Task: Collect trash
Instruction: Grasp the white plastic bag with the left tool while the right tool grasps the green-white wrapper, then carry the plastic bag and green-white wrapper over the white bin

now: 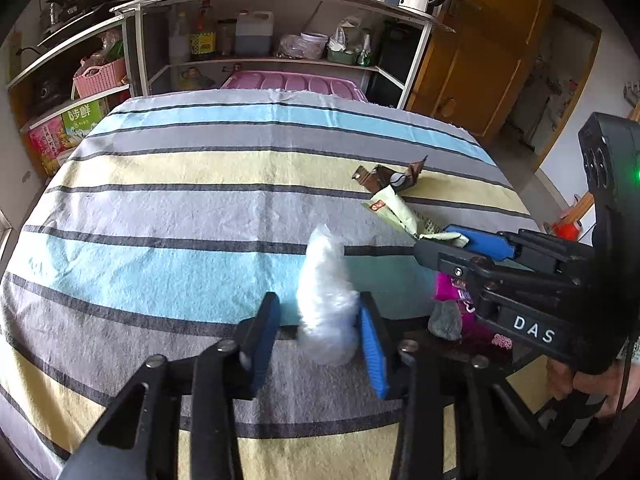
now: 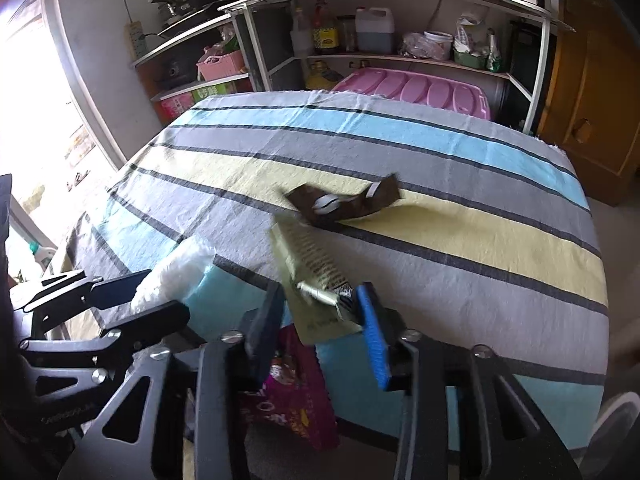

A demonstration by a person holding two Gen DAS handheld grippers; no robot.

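Partly hidden under the right hand-held gripper, a magenta wrapper shows.

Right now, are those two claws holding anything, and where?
The left claw pinches the white crumpled plastic bag at its lower end. The right claw has the pale green wrapper between its pads at its near end.
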